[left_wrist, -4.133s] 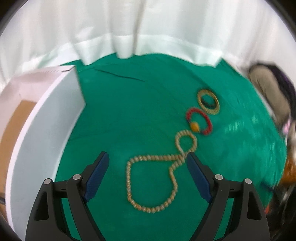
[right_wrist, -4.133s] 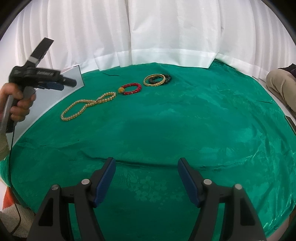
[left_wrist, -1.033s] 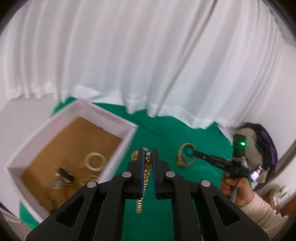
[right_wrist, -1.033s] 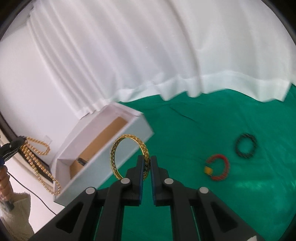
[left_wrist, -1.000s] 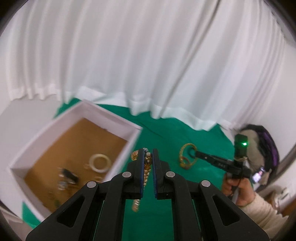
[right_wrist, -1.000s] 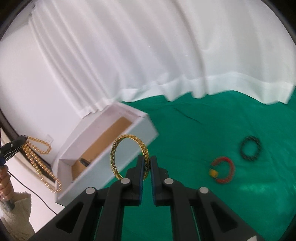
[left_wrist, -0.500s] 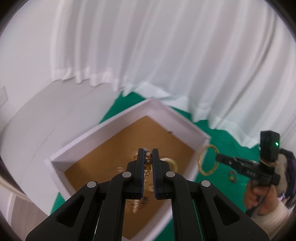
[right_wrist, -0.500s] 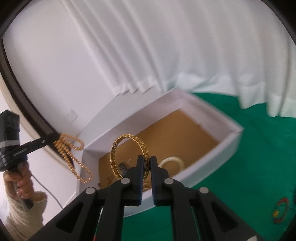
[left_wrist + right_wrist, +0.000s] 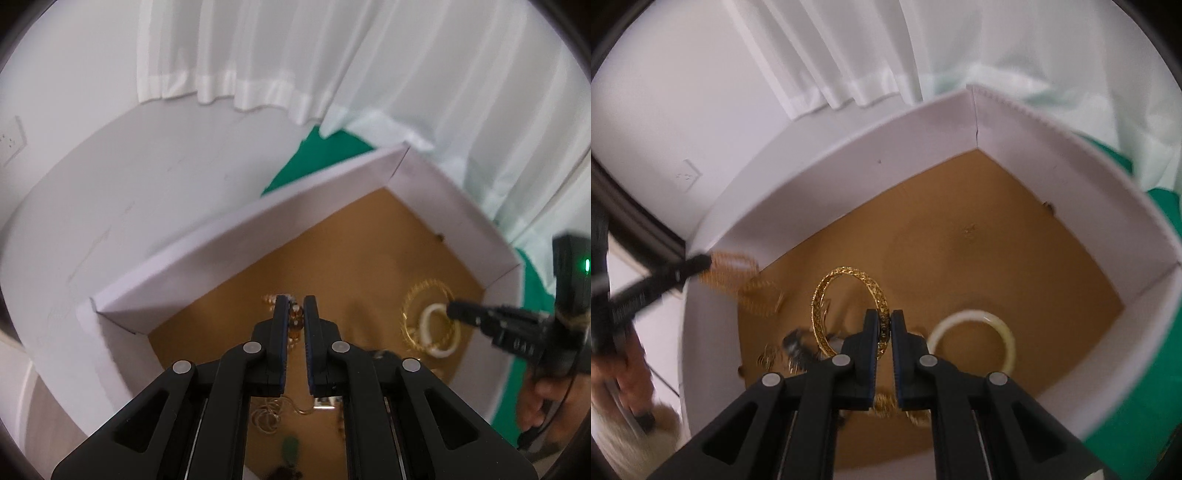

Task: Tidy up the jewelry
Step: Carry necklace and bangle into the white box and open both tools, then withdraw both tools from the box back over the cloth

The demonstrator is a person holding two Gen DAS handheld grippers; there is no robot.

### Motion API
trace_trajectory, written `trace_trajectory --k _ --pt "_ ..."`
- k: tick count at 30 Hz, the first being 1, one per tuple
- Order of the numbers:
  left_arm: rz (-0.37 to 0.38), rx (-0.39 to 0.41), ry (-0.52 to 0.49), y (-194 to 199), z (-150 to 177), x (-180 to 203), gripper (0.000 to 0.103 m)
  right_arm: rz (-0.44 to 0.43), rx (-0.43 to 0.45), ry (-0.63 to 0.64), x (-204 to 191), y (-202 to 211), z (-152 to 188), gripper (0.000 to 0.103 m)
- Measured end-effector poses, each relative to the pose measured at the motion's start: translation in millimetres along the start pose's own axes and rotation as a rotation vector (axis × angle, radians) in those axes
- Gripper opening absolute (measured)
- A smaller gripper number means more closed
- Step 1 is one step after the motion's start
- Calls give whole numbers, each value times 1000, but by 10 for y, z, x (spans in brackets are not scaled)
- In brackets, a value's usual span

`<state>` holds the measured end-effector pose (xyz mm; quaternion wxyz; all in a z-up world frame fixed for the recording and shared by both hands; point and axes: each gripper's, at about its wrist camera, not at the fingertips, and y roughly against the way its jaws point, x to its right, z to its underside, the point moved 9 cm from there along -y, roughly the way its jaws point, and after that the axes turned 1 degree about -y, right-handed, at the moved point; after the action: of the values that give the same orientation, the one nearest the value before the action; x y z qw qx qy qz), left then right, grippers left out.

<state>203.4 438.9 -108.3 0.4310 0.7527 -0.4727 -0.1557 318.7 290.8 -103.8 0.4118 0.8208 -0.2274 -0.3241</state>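
Left gripper [image 9: 294, 308] pinches gold bead necklace [image 9: 294, 320] over white box [image 9: 236, 243]; right gripper [image 9: 883, 325] clamps gold bangle [image 9: 849, 291] above white ring [image 9: 973, 341] inside.

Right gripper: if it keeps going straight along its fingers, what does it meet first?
Probably the brown floor of the white box. The right gripper, shut on the gold bangle, points down into it; the bangle would likely touch first. The white ring lies to the right. Depth is unclear.
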Motion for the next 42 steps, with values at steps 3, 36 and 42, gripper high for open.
trace_trajectory --k 3,36,42 --pt "-20 -10 17 -95 88 -14 59 8 -68 1 1 -283 -58 13" --pt "155 28 -598 4 2516 3367 102 702 260 -290 3092 2516 3625 81" --pt "146 -33 -512 -222 2563 3362 102 650 285 -324 3182 2498 3638 84"
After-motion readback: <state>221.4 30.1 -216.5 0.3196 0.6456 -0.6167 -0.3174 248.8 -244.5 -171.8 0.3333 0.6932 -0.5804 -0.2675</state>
